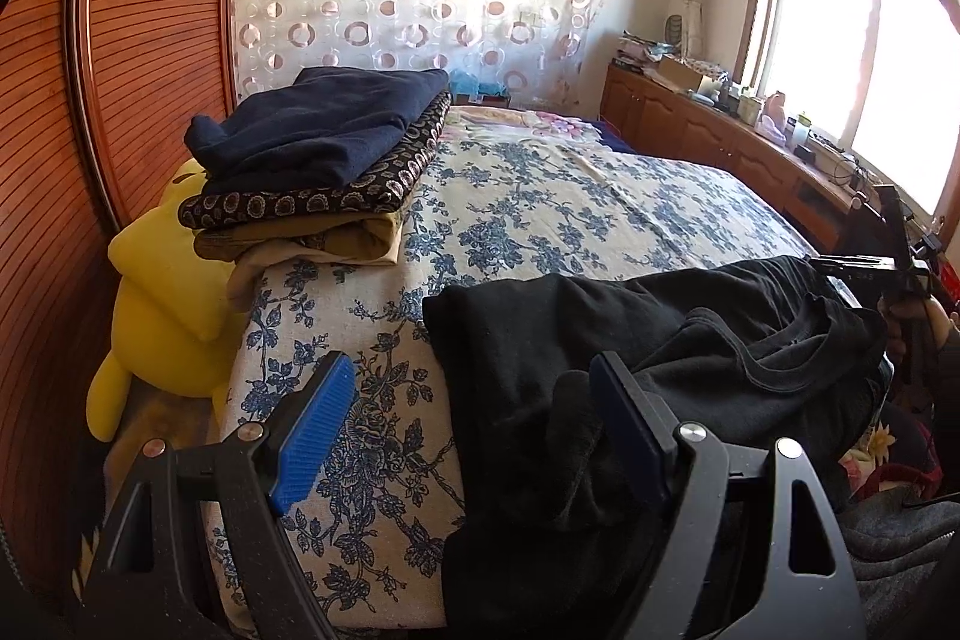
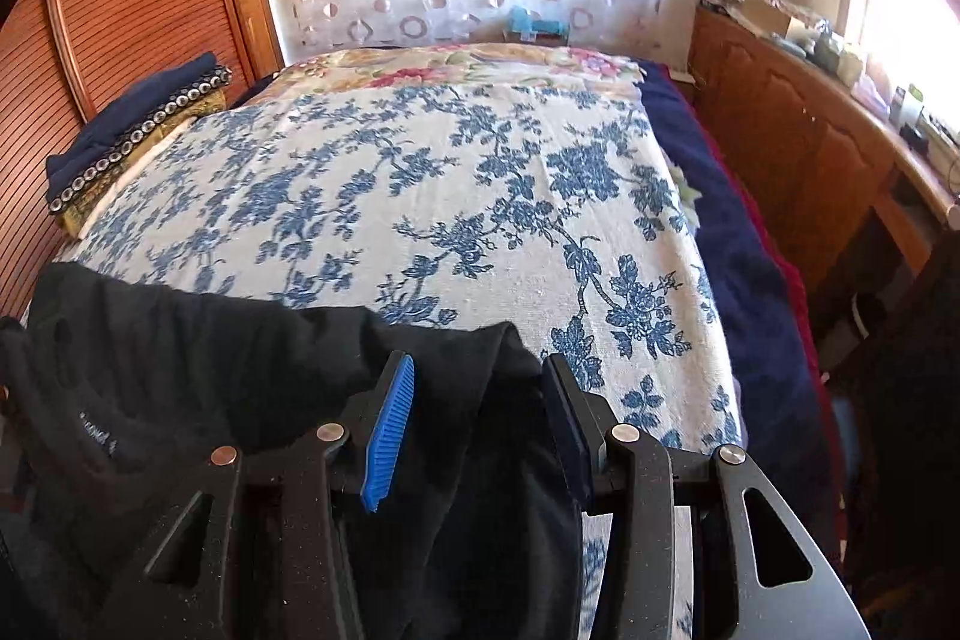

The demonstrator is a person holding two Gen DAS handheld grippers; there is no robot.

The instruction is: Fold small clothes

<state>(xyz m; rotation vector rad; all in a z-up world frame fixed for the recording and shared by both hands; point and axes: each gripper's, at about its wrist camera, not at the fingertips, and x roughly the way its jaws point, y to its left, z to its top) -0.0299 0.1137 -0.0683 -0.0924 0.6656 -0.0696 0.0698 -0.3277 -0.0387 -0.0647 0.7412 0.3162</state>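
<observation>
A black garment lies crumpled on the near edge of the bed, its collar toward the right. My left gripper is open, its jaws wide apart over the garment's left edge, with a fold of black cloth against the right finger. The same garment fills the lower left of the right wrist view. My right gripper is open, its jaws standing on either side of the garment's right corner. The right gripper also shows at the far right of the left wrist view.
A stack of folded clothes sits at the bed's left edge, also seen in the right wrist view. A yellow plush toy lies beside the bed. The blue floral bedspread stretches behind. A wooden cabinet runs along the right.
</observation>
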